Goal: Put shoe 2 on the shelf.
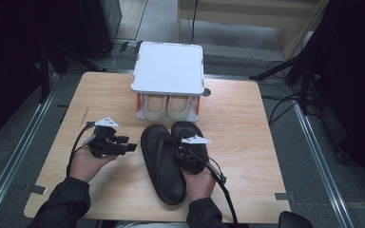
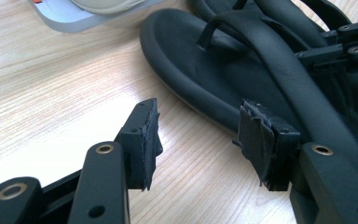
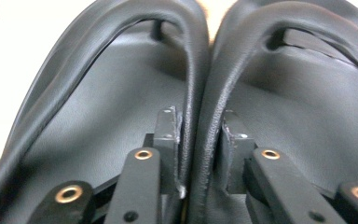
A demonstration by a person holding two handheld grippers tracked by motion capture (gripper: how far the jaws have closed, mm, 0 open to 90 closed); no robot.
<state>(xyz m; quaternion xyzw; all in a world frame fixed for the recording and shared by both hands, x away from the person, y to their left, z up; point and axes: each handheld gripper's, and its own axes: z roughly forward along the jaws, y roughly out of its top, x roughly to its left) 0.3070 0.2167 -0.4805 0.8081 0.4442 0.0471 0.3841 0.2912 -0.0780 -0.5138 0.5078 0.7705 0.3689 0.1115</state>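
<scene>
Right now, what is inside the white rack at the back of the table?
On the lower shelf of the white rack sits a pair of beige shoes, side by side, with only their front ends showing. The rack's flat top covers the rest of them and anything farther back.

High view: table [image 1: 247, 123] evenly lit from above, surroundings fall to near black at left and right edges. Soft, low resolution, faint shadows under the shoe box [image 1: 168, 69]. Left gripper view: bright, wood [image 2: 51, 93] sharp in the middle, glare patch at top left, near jaws soft. Right gripper view: background blown out white at the top corners, black sandals [image 3: 121, 93] show a dull sheen on the straps, close foreground blurred, slight smear overall.
</scene>
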